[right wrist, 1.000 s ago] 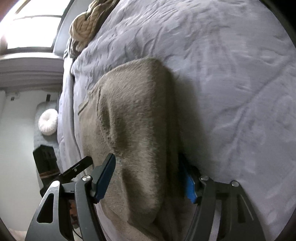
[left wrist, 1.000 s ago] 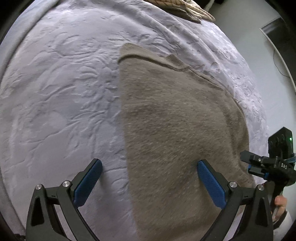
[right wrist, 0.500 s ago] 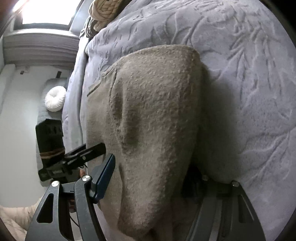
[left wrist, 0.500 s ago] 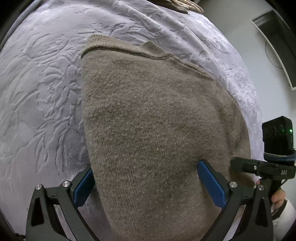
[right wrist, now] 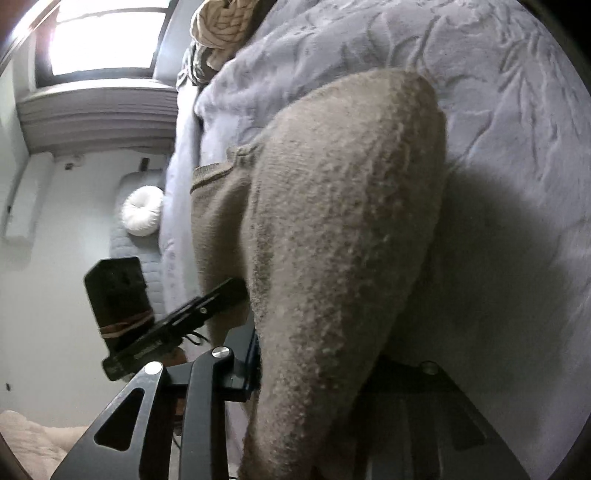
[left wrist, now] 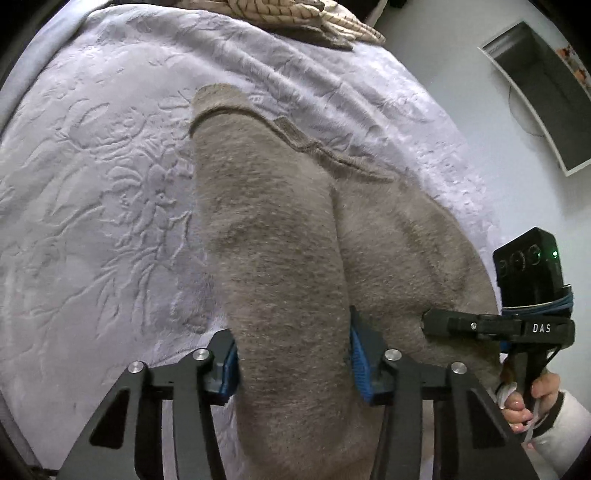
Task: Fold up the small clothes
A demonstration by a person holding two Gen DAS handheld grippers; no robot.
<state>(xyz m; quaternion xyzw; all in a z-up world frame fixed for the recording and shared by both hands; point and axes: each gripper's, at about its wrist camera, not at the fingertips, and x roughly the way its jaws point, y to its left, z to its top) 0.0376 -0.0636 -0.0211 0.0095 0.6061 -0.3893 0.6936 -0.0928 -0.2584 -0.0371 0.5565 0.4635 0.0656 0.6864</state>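
We have just closed both grippers, left [left wrist: 293, 363] and right [right wrist: 332, 373], pinching the sweater [left wrist: 280, 236] at its near hem; soft, floppy knit, best held there.

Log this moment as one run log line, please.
left tongs: just closed on brown sweater | right tongs: just closed on sweater | bedspread: underneath

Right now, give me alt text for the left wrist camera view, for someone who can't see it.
The left gripper, jaws just closed, pinches a bunched fold of a taupe knit sweater lying on a pale embossed bedspread. At right, the right gripper meets the sweater's edge, held by a hand. A cream cable-knit garment lies at the bed's far end.
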